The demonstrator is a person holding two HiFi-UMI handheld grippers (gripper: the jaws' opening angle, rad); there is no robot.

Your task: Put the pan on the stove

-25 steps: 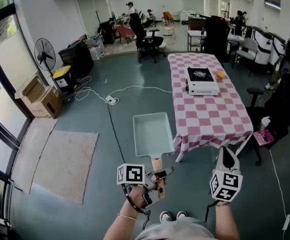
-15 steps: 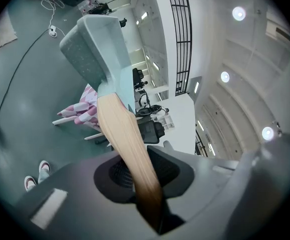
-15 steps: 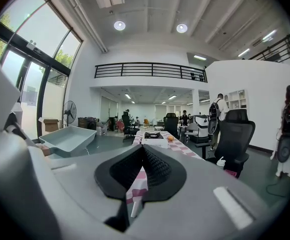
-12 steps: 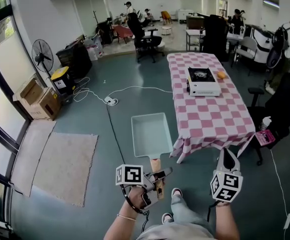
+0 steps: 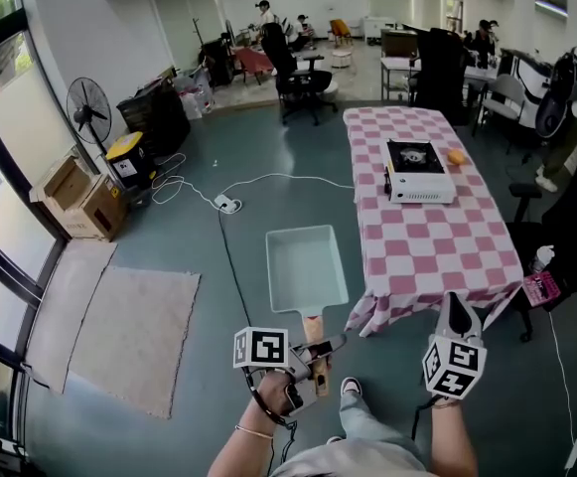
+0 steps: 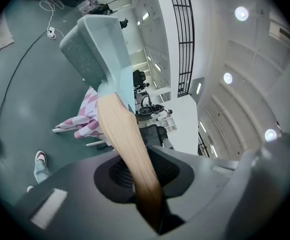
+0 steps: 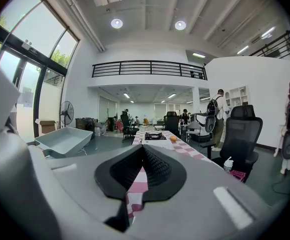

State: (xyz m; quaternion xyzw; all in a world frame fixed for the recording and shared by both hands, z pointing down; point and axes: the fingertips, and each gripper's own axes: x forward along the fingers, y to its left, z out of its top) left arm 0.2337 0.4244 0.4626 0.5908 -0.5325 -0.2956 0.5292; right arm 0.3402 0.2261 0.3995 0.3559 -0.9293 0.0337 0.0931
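Observation:
A pale blue-green rectangular pan (image 5: 306, 264) with a wooden handle (image 5: 313, 328) hangs level over the floor, left of the table. My left gripper (image 5: 320, 352) is shut on the handle's end. In the left gripper view the handle (image 6: 125, 139) runs out from between the jaws to the pan (image 6: 98, 43). A white portable stove (image 5: 419, 171) with a black top stands on the pink checked table (image 5: 427, 246), far from the pan. My right gripper (image 5: 455, 308) is shut on nothing, near the table's front corner. The right gripper (image 7: 142, 150) view shows the stove (image 7: 155, 136) ahead.
An orange (image 5: 456, 156) lies right of the stove. A white cable (image 5: 268, 179) and a power strip (image 5: 224, 203) lie on the floor. Cardboard boxes (image 5: 77, 197), a fan (image 5: 91, 113) and a rug (image 5: 119, 326) are at the left. Office chairs (image 5: 303, 79) and people stand behind.
The person has stepped forward, and a shoe now shows below the grippers. The table and stove sit further right in the view. The left gripper still holds the pan.

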